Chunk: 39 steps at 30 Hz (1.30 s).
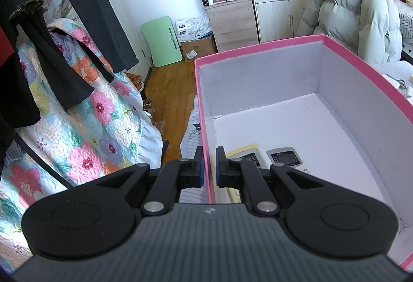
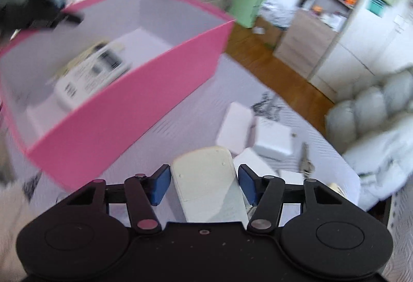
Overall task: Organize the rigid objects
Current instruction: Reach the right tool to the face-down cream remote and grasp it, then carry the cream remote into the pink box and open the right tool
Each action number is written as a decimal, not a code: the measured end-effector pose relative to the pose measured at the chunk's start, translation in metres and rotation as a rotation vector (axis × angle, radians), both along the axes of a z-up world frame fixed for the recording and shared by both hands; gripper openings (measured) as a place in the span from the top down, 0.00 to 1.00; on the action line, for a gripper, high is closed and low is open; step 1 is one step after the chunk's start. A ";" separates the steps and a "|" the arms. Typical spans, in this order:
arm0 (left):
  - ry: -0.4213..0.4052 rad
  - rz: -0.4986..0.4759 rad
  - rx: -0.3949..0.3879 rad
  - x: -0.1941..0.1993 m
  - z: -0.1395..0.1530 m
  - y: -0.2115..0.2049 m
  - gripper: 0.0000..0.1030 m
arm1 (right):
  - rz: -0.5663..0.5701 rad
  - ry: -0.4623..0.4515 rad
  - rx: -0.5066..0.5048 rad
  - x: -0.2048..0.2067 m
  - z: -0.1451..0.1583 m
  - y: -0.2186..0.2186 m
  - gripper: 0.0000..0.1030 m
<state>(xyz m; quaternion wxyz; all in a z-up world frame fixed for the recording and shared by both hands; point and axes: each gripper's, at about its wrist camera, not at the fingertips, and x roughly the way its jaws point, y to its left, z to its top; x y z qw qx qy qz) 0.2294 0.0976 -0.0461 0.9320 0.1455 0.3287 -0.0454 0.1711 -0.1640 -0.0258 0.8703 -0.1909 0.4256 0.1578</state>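
Observation:
An open pink box with white inner walls stands on a pale striped sheet. My left gripper is shut on the box's near-left wall, one pad outside and one inside. On the box floor lie two grey remotes with screens beside a yellowish sheet. In the right wrist view, which is blurred, the pink box is at upper left with a white remote inside. My right gripper is shut on a cream-white remote-like device, seen from its plain back, beside the box's outer wall.
Small white blocks and a bunch of keys lie on the sheet beyond the right gripper. A floral quilt and hanging dark clothes stand left of the box, with a pale puffer jacket behind it.

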 end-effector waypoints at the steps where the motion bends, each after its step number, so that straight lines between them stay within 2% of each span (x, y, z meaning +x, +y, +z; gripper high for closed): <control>1: 0.000 0.001 0.004 0.000 0.000 -0.001 0.94 | -0.012 -0.013 0.005 0.002 0.002 -0.001 0.40; 8: 0.000 0.002 0.001 -0.001 0.000 -0.001 0.94 | -0.082 -0.125 0.065 0.011 0.024 -0.009 0.41; 13: -0.001 0.001 0.021 -0.001 -0.001 -0.002 0.94 | -0.054 -0.127 0.039 0.010 0.033 0.008 0.42; 18: 0.000 0.001 0.018 -0.002 -0.001 -0.001 0.94 | -0.051 -0.181 0.058 0.008 0.047 0.020 0.42; 24: -0.001 0.001 0.014 -0.002 -0.001 -0.001 0.94 | -0.018 -0.294 0.085 0.009 0.087 0.037 0.43; 28: 0.000 0.004 0.011 -0.001 -0.001 0.000 0.94 | -0.012 -0.404 0.174 0.015 0.123 0.052 0.43; 30: 0.000 0.003 0.012 -0.001 -0.001 0.000 0.94 | 0.013 -0.399 0.246 0.022 0.131 0.060 0.43; 33: 0.000 0.005 0.015 -0.001 -0.001 0.001 0.94 | 0.051 -0.324 0.371 0.043 0.120 0.075 0.43; 36: 0.000 0.004 0.012 -0.001 -0.001 0.001 0.94 | 0.067 -0.249 0.485 0.064 0.091 0.086 0.43; 39: 0.000 0.003 0.014 -0.001 -0.001 0.000 0.94 | 0.046 -0.195 0.498 0.078 0.056 0.097 0.43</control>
